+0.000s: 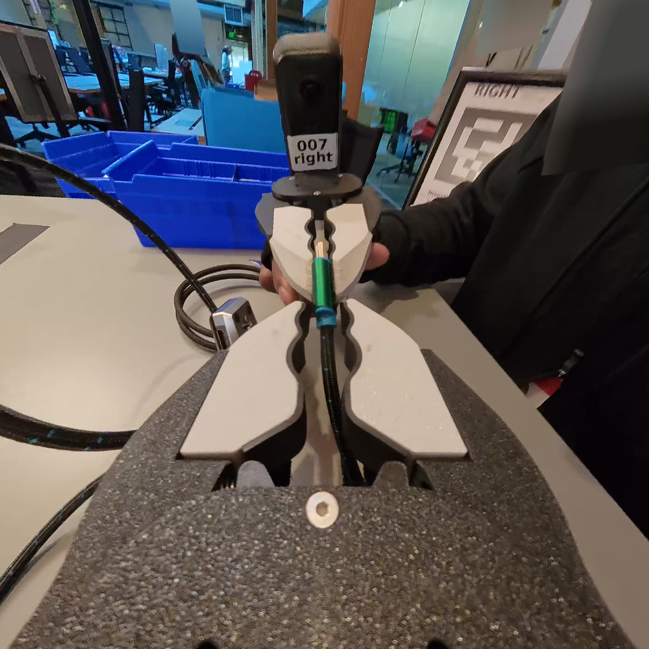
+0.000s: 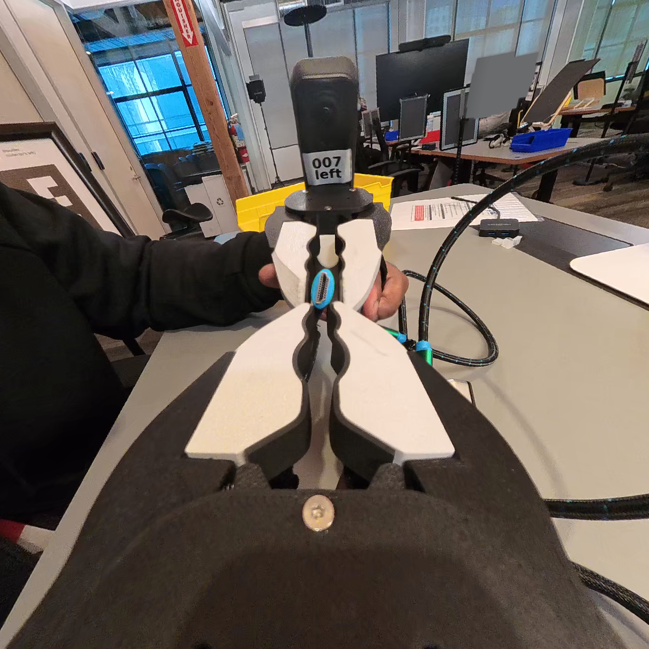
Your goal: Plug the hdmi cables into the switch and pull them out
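- Green HDMI plug [image 1: 322,284] held off the table [image 1: 87,316], between the two facing tools. Judged a realignment in mid-air, so that the metal tip can be squared up before insertion.
- Left gripper [image 1: 323,309] clenched on the plug's blue collar. Braided cable [image 1: 330,379] led back between its pads toward 6 o'clock, which keeps the lead from dragging the plug sideways.
- Right gripper [image 2: 322,308] with fingers nearly together, tips just at the plug's open face. Cannot tell whether clamped on the metal tip or only touching it.
- HDMI switch [image 1: 231,321] lying on the table at about 8 o'clock from the plug in the left wrist view, one port facing the camera. Not yet plugged with this lead.
- Two further green plugs [image 2: 425,351] resting on the table at 4 o'clock from the held plug in the right wrist view.
- Both tools level, nose to nose; left hand [image 2: 386,295] wrapped under its handle, black sleeves extended from the person's side.
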`<control>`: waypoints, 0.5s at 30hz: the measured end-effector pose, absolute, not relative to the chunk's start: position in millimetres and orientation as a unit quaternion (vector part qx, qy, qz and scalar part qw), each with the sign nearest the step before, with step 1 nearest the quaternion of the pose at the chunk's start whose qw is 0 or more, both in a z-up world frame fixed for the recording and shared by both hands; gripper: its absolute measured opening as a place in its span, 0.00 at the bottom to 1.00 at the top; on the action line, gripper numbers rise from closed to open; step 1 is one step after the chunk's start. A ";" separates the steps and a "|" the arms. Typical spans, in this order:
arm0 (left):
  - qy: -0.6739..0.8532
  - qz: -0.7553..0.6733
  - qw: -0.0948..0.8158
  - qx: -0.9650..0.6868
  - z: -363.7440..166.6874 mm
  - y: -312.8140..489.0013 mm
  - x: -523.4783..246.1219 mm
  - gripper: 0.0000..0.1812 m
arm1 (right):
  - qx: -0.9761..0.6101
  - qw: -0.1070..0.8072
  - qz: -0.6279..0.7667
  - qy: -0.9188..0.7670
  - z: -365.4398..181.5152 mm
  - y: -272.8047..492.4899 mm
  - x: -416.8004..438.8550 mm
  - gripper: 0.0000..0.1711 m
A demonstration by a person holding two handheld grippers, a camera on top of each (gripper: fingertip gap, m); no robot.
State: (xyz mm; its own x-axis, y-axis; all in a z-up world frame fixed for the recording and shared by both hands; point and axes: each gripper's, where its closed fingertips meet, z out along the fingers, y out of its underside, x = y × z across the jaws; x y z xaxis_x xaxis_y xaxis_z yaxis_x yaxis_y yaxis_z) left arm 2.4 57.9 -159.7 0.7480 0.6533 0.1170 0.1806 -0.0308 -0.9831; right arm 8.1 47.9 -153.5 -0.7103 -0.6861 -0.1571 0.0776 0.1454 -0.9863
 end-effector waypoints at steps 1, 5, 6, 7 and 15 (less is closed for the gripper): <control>-0.301 0.193 0.625 -0.694 -160.3 58.6 1.7 0.10 | -0.220 0.310 -0.618 0.688 -152.7 47.9 8.8 0.03; -0.308 0.191 0.632 -0.685 -157.8 58.7 0.4 0.06 | -0.217 0.308 -0.624 0.685 -151.4 47.4 6.8 0.03; -0.311 0.189 0.630 -0.687 -158.4 58.8 0.2 0.06 | -0.219 0.306 -0.622 0.687 -152.3 47.6 6.3 0.01; -0.312 0.186 0.627 -0.689 -158.2 58.8 0.6 0.06 | -0.222 0.298 -0.619 0.692 -154.2 47.3 4.9 0.00; -0.347 0.159 0.590 -0.711 -158.3 59.6 4.1 0.06 | -0.296 0.154 -0.642 0.690 -148.9 50.4 -7.0 0.18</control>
